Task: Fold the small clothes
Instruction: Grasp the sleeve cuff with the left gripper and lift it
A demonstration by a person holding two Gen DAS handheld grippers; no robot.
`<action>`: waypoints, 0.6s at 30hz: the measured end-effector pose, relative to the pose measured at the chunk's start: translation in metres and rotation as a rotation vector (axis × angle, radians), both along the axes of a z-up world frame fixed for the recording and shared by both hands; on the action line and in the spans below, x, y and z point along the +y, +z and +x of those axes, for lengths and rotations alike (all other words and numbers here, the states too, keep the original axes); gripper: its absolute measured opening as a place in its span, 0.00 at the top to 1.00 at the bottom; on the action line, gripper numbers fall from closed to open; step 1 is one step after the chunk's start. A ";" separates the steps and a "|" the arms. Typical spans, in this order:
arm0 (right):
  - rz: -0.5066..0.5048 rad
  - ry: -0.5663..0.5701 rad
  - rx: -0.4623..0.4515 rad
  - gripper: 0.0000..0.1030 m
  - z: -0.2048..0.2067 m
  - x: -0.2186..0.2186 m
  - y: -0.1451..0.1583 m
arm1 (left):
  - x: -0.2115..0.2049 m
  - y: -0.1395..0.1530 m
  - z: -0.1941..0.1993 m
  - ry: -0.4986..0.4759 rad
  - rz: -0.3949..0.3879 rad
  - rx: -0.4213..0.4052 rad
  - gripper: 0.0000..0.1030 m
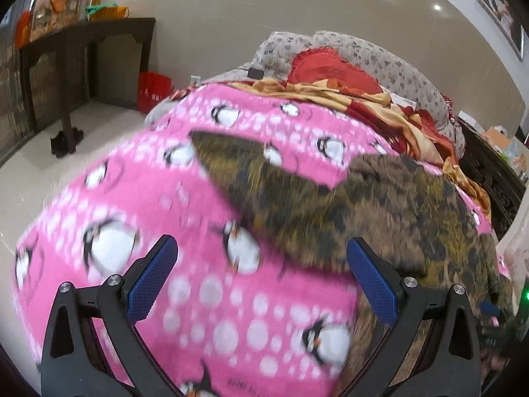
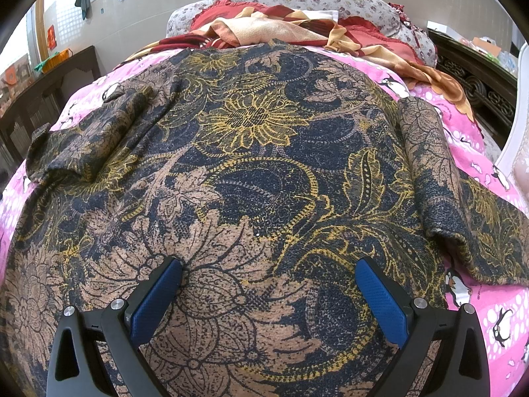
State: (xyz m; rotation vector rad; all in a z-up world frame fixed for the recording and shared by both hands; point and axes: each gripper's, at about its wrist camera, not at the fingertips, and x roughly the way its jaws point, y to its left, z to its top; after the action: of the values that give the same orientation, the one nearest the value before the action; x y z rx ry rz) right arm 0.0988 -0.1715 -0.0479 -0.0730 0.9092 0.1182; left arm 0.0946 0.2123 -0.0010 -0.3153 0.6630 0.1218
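The left gripper hangs with its jaws spread wide and nothing between them; its blue pads have a fine cross-hatched grip texture and sit on black plastic arms with round metal pins. Below it lies a soft pink fleece blanket printed with white dots and penguins, smeared by motion blur. To the right of it, the garment shows as a dark, mottled brown-and-navy shape with one pointed sleeve reaching left across the pink.

In the right wrist view the garment is spread flat on the blanket and fills most of the picture. It is a coarse, knit-looking fabric with large flowers and leaves outlined in mustard yellow on navy and tan. Its left sleeve lies crumpled and folded inward, and its right sleeve lies folded over the body as a long, straight band. The right gripper is also released, jaws wide apart, with the tips of its blue pads just at the cloth, gripping nothing.
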 end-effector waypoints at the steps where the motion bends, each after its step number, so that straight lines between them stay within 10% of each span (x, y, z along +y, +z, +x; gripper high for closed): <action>1: 0.000 0.000 0.000 0.00 0.000 0.000 0.000 | -0.002 0.004 0.011 -0.006 0.011 0.004 0.00; 7: 0.000 0.000 0.000 0.00 0.000 0.000 0.000 | -0.012 0.001 0.080 0.047 0.205 0.134 0.02; 11: 0.002 0.000 0.000 0.00 0.000 0.000 0.000 | -0.015 -0.014 0.108 0.102 0.352 0.239 0.29; 18: 0.002 0.000 0.000 0.00 0.000 0.000 0.000 | 0.053 -0.018 0.082 0.248 0.095 0.199 0.59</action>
State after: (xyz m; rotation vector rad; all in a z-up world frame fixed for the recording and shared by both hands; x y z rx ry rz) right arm 0.0985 -0.1716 -0.0476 -0.0716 0.9095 0.1191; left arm 0.1767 0.2651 -0.0193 -0.2953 0.8111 0.4242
